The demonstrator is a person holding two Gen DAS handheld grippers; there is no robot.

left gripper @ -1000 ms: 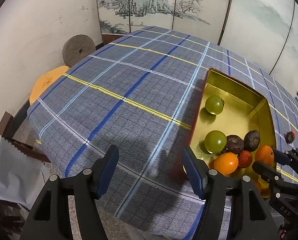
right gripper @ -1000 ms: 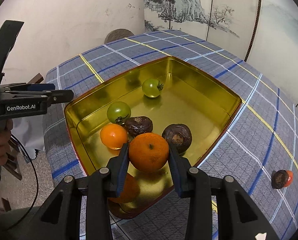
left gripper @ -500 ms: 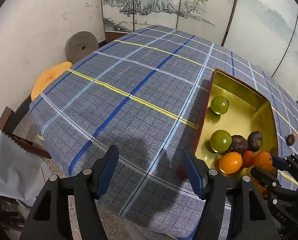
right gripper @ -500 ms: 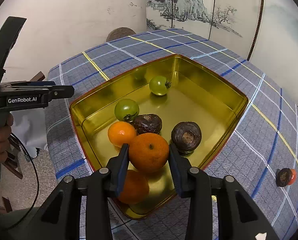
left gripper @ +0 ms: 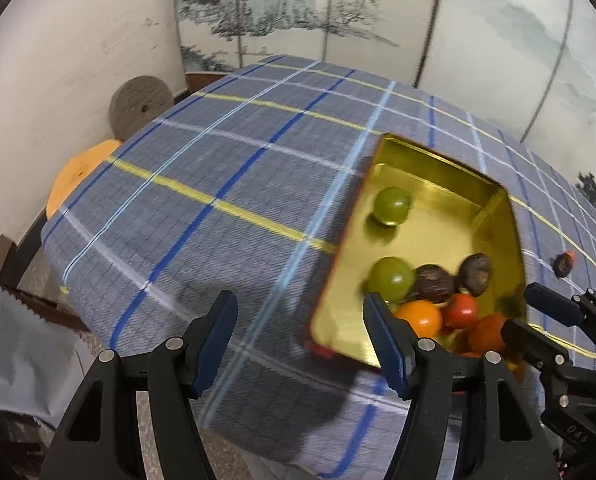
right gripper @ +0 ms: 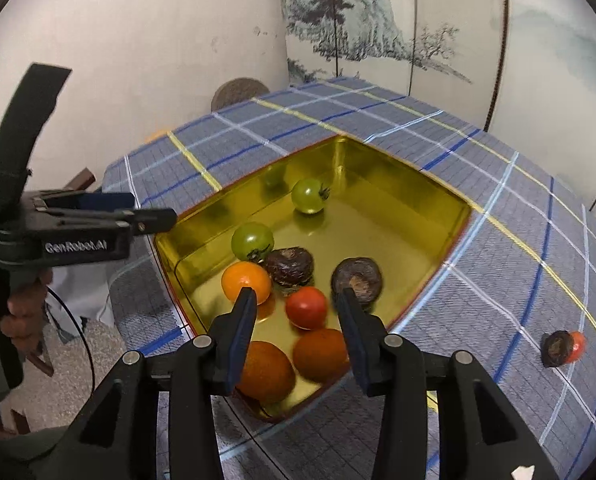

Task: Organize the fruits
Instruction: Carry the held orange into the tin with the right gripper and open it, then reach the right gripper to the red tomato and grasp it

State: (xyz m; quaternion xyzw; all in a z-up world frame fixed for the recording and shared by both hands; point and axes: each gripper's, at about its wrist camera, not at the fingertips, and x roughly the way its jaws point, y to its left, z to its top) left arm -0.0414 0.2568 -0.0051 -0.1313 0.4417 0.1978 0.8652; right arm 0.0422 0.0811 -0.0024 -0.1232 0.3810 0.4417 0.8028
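A gold tray point(right gripper: 450, 236) point(left gripper: 430, 160) on the checked tablecloth holds two green tomatoes point(right gripper: 308, 196) point(right gripper: 252, 242), two dark brown fruits point(right gripper: 290, 266) point(right gripper: 357, 274), a red tomato point(right gripper: 307, 306) and three oranges point(right gripper: 246, 280) point(right gripper: 321, 353) point(right gripper: 266, 372). My right gripper point(right gripper: 296, 314) is open and empty above the tray's near corner, with the orange lying below it. My left gripper point(left gripper: 298, 320) is open and empty over the cloth, left of the tray's near edge. A dark fruit beside a small red one point(right gripper: 560, 347) lies on the cloth right of the tray.
The table's near edge drops off below both grippers. A round grey stone point(left gripper: 140, 106) and an orange stool point(left gripper: 78, 172) stand by the wall on the left. A painted folding screen point(left gripper: 338, 12) stands behind the table.
My right gripper has opened and let go of the orange, which now lies in the tray; the gripper pulled back. A red tomato now shows. The left gripper shifted slightly toward the tray.
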